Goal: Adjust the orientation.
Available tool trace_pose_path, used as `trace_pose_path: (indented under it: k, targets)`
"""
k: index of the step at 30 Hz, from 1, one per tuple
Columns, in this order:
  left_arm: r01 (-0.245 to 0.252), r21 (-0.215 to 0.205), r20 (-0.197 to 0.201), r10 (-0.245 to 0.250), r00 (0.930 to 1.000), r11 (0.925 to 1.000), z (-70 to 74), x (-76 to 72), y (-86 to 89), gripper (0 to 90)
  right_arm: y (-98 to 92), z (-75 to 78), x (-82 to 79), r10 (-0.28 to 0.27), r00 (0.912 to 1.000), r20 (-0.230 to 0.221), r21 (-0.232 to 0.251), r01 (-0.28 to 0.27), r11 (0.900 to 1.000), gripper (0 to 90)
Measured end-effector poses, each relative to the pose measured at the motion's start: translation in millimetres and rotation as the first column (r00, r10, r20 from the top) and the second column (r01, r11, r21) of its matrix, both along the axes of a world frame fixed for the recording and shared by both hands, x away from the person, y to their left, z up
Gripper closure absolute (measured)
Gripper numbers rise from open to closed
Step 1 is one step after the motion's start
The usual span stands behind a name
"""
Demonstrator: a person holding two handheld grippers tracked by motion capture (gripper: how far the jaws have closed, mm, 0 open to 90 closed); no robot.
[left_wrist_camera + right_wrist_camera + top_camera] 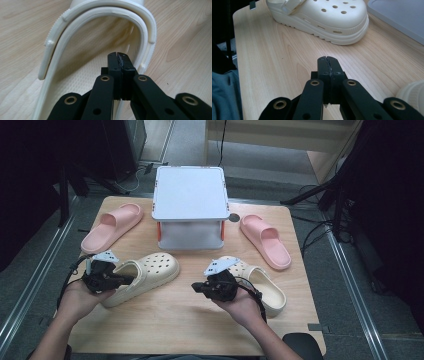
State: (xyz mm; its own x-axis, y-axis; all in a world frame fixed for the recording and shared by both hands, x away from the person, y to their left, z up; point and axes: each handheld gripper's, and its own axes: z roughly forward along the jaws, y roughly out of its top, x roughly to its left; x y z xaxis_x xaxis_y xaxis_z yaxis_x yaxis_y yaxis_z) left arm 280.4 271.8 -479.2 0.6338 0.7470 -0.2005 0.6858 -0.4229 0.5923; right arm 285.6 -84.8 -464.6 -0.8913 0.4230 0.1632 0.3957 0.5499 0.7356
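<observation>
Two cream clogs lie on the wooden table (170, 320). The left clog (150, 271) points right and back, and the right clog (267, 287) lies beside the person's right hand. My left gripper (131, 280) is shut with nothing between its jaws, its tip over the left clog's heel opening. In the left gripper view the heel strap (100, 11) arches just beyond the closed left gripper (117, 56). My right gripper (195, 287) is shut and empty, pointing left over bare wood between the clogs. The right gripper view has the right gripper (327, 61) facing the left clog (324, 17).
A pink slide (112, 226) lies at the back left and another pink slide (266, 240) at the back right. A pale grey two-level stand (190, 200) sits at the back middle; its edge (397, 17) is near the clog's toe.
</observation>
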Motion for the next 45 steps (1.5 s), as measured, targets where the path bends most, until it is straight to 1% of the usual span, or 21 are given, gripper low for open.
trace_pose_path:
  k: [2, 5, 7, 9, 12, 13, 16, 18, 21, 27, 28, 29, 30, 31, 33, 34, 35, 38, 40, 42, 45]
  targets:
    - [0.005, 0.002, -0.011, -0.005, 0.9999, 1.0, -2.4, 1.2, -1.3, 89.6, 4.9, -2.3, -1.1, 0.011, 0.9999, 0.008, -0.014, -0.011, 1.0, 90.0]
    - [0.012, 0.005, -0.014, -0.011, 0.9998, 0.9999, -2.9, 1.5, -3.2, 89.7, 5.6, -3.2, -0.9, 0.012, 0.9999, 0.009, -0.017, -0.012, 1.0, 90.0]
    - [0.014, 0.005, -0.019, -0.014, 0.9997, 0.9999, -2.5, 1.4, -4.5, 89.7, 4.8, -3.6, 0.2, 0.007, 0.9999, 0.008, -0.017, -0.007, 1.0, 90.0]
    - [0.025, -0.006, -0.018, -0.025, 0.9995, 0.9997, -1.7, 0.1, -7.4, 89.7, 3.9, -3.9, 1.6, -0.001, 1.0, 0.002, -0.016, 0.001, 1.0, 90.0]
    - [0.045, -0.012, -0.006, -0.045, 0.999, 0.9989, 1.1, -2.7, -14.6, 89.7, 3.0, -4.3, 3.0, -0.008, 1.0, 0.0, -0.015, 0.008, 1.0, 90.0]
    - [0.045, -0.012, -0.006, -0.045, 0.999, 0.9989, 1.1, -2.7, -14.6, 89.7, 3.0, -4.3, 3.0, -0.008, 1.0, 0.0, -0.015, 0.008, 1.0, 90.0]
    - [0.063, -0.027, 0.002, -0.063, 0.998, 0.9977, 3.3, -5.4, -21.7, 89.7, 2.8, -4.3, 3.0, -0.012, 0.9999, -0.001, -0.016, 0.012, 1.0, 90.0]
    - [0.07, -0.019, 0.008, -0.07, 0.9975, 0.9973, 4.4, -6.7, -27.7, 89.7, 2.5, -4.5, 3.2, -0.016, 0.9999, 0.002, -0.022, 0.016, 1.0, 90.0]
    - [0.066, -0.014, 0.012, -0.065, 0.9978, 0.9978, 5.3, -6.8, -31.8, 89.7, 2.1, -4.4, 3.4, -0.019, 0.9998, 0.005, -0.023, 0.019, 1.0, 90.0]
    - [0.066, -0.022, 0.014, -0.065, 0.9978, 0.9976, 6.0, -5.0, -42.0, 89.7, 0.6, -4.2, 4.6, -0.031, 0.9995, 0.005, -0.021, 0.031, 0.999, 90.0]
    - [0.056, -0.049, 0.016, -0.055, 0.9984, 0.9972, 7.2, -4.3, -46.3, 89.8, 0.5, -4.2, 5.0, -0.034, 0.9994, 0.004, -0.02, 0.034, 0.999, 90.0]
    - [0.056, -0.049, 0.016, -0.055, 0.9984, 0.9972, 7.2, -4.3, -46.3, 89.7, 0.5, -4.2, 5.0, -0.034, 0.9994, 0.004, -0.02, 0.034, 0.999, 90.0]
    - [0.051, -0.07, 0.011, -0.05, 0.9987, 0.9963, 8.7, -3.8, -48.2, 89.7, 0.5, -4.3, 5.1, -0.036, 0.9993, 0.005, -0.02, 0.036, 0.999, 90.0]
    - [0.044, -0.1, 0.005, -0.044, 0.999, 0.9941, 9.5, -3.9, -50.4, 89.8, 0.4, -4.3, 5.3, -0.038, 0.9993, 0.003, -0.021, 0.038, 0.999, 90.0]
    - [0.057, -0.112, 0.013, -0.056, 0.9984, 0.9921, 10.6, -4.6, -56.5, 89.8, 0.0, -4.4, 5.5, -0.04, 0.9992, 0.005, -0.02, 0.04, 0.999, 90.0]
    - [0.073, -0.108, 0.017, -0.072, 0.9973, 0.9915, 10.6, -5.3, -62.9, 89.8, -0.5, -4.6, 5.7, -0.04, 0.9991, 0.01, -0.02, 0.04, 0.999, 90.0]
    - [0.073, -0.108, 0.017, -0.072, 0.9973, 0.9915, 10.6, -5.3, -62.9, 89.8, -0.5, -4.6, 5.7, -0.04, 0.9991, 0.01, -0.02, 0.04, 0.999, 90.0]
    - [0.092, -0.112, 0.018, -0.09, 0.9958, 0.9894, 9.7, -4.4, -73.6, 89.8, -1.1, -4.4, 5.5, -0.045, 0.9989, 0.011, -0.02, 0.046, 0.999, 90.0]
    - [0.098, -0.113, 0.017, -0.096, 0.9952, 0.9888, 9.5, -4.5, -76.7, 89.7, -1.1, -4.4, 5.5, -0.046, 0.9989, 0.011, -0.02, 0.047, 0.999, 90.0]
    - [0.108, -0.101, 0.021, -0.107, 0.9941, 0.989, 9.4, -4.8, -79.4, 89.7, -1.8, -4.4, 5.6, -0.048, 0.9988, 0.012, -0.02, 0.049, 0.999, 90.0]
    - [0.104, -0.097, 0.02, -0.103, 0.9945, 0.9898, 12.0, -5.6, -77.2, 89.6, -2.6, -4.1, 5.8, -0.052, 0.9986, 0.013, -0.019, 0.052, 0.998, 90.0]
